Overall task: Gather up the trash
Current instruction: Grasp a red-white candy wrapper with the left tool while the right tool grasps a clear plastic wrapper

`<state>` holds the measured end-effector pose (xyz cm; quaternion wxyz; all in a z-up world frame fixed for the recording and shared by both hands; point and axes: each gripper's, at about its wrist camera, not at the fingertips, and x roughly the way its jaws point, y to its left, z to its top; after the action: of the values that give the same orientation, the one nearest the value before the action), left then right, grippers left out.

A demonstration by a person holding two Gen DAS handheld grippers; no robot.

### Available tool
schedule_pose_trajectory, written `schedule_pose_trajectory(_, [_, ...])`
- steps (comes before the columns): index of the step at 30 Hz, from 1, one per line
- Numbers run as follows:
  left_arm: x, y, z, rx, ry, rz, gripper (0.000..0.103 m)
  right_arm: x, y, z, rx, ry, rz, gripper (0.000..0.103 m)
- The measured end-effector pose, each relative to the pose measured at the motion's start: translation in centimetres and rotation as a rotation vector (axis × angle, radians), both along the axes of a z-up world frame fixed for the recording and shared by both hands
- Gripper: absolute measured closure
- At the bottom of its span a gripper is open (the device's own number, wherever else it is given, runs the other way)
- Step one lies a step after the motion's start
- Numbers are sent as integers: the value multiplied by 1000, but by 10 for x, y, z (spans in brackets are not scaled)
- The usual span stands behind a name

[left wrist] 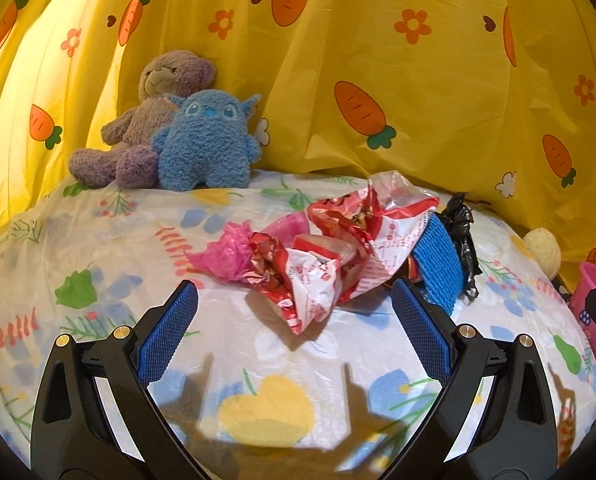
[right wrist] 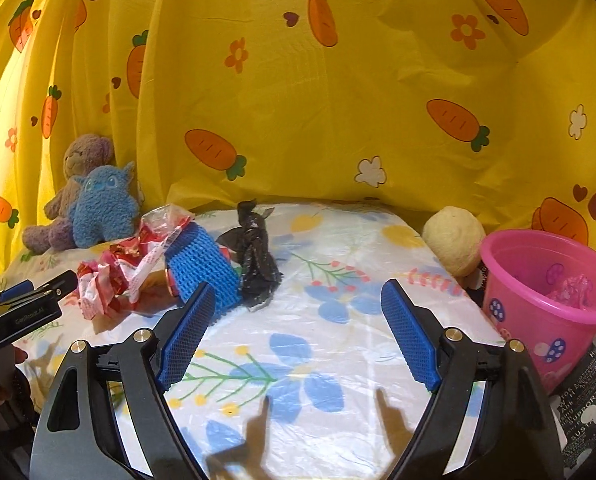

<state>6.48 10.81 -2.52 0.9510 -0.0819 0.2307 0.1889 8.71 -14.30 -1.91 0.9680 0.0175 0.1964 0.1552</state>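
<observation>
Currently left gripper (left wrist: 293, 300) jaws open, crumpled red-and-white plastic wrappers (left wrist: 330, 256) just ahead between them; right gripper (right wrist: 298, 300) jaws open, black crumpled plastic bag (right wrist: 255, 256) ahead-left.

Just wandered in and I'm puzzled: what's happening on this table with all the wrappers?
A person is clearing trash with two handheld tongs. Both the left tongs and right tongs are open and empty. Crumpled red-and-white wrappers, a pink scrap and a black bag lie uncollected; the pink bucket holds one pink piece.

Both wrist cameras look low across the surface (left wrist: 97, 240) toward the yellow curtain (left wrist: 418, 80), sharing the wrapper pile (left wrist: 338, 248) (right wrist: 129, 268).
</observation>
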Motion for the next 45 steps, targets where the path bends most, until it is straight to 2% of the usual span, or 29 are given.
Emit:
schedule_pose_trajectory(5, [-2, 15, 0, -2, 0, 54, 7, 13, 32, 0, -10, 35, 83, 26])
schedule_pose_trajectory(12, [-6, 32, 2, 8, -5, 118, 7, 39, 75, 2, -11, 108, 189, 44])
schedule_pose_trajectory(19, [-7, 55, 2, -14, -16, 191, 7, 60, 112, -3, -15, 168, 254, 53])
schedule_pose_trajectory(22, [-6, 61, 2, -7, -15, 224, 7, 70, 122, -7, -3, 203, 270, 60])
schedule_pose_trajectory(24, [-5, 65, 2, -11, -15, 232, 7, 77, 127, -10, 14, 226, 279, 60])
schedule_pose_trajectory(33, [0, 67, -2, -30, -13, 180, 7, 99, 139, -17, 75, 292, 297, 69])
schedule_pose_trajectory(35, [3, 64, -3, -36, -9, 152, 7, 101, 140, -17, 83, 296, 304, 73])
schedule_pose_trajectory(37, [5, 61, -4, -47, -4, 114, 7, 103, 141, -17, 91, 303, 312, 82])
schedule_pose_trajectory(43, [19, 55, -9, -122, 17, 12, 7, 104, 138, -17, 106, 300, 330, 93])
schedule_pose_trajectory(45, [26, 54, -14, -141, 36, -8, 10, 101, 134, -14, 113, 280, 330, 95])
